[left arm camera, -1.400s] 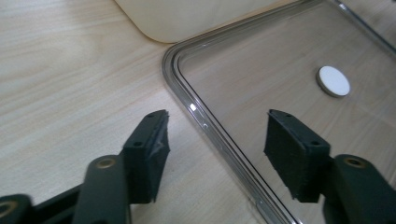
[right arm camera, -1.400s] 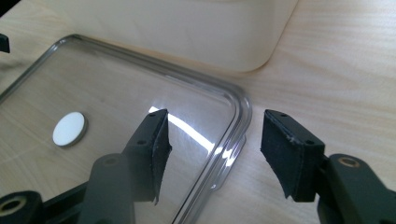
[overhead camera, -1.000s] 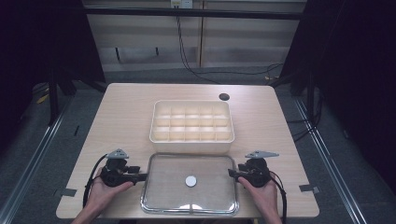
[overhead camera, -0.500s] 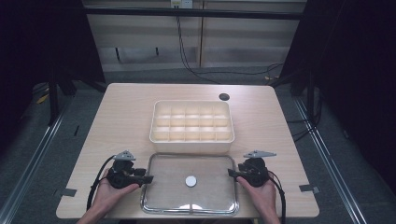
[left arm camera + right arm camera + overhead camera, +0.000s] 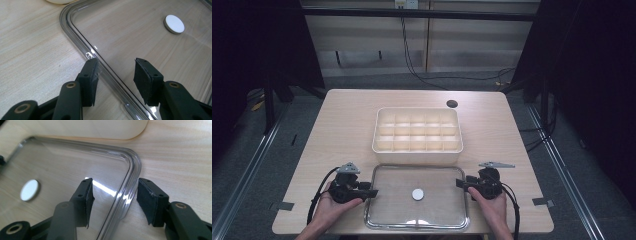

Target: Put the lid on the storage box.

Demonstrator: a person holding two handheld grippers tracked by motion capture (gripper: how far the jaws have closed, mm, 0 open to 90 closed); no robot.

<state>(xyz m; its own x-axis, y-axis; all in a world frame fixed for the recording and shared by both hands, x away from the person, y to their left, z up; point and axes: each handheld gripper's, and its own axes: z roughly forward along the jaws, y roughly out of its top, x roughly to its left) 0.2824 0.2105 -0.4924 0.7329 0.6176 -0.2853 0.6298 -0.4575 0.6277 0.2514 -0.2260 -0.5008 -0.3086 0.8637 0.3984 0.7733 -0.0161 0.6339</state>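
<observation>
A clear plastic lid [image 5: 432,216] lies flat on the table near the front edge, with a small white disc [image 5: 417,194] at its middle. My left gripper [image 5: 373,192] is at the lid's left edge. Its jaws straddle the raised rim [image 5: 75,27] and have just been closing, but the pads [image 5: 91,75] stand off the rim, so my left gripper [image 5: 116,65] is open. My right gripper [image 5: 458,183] straddles the right rim [image 5: 132,157] near the far corner. One pad [image 5: 147,200] is close beside the rim and the other is well inside, so my right gripper [image 5: 113,182] is open too.
A cream box [image 5: 417,150] divided into several compartments stands just behind the lid, close to its far rim. A dark round hole [image 5: 452,104] sits in the tabletop behind the box. Cables trail from both grippers toward the table's front edge [image 5: 512,231].
My left gripper has edged slightly right, onto the lid's left rim. The right gripper, the lid and the box have stayed put.
</observation>
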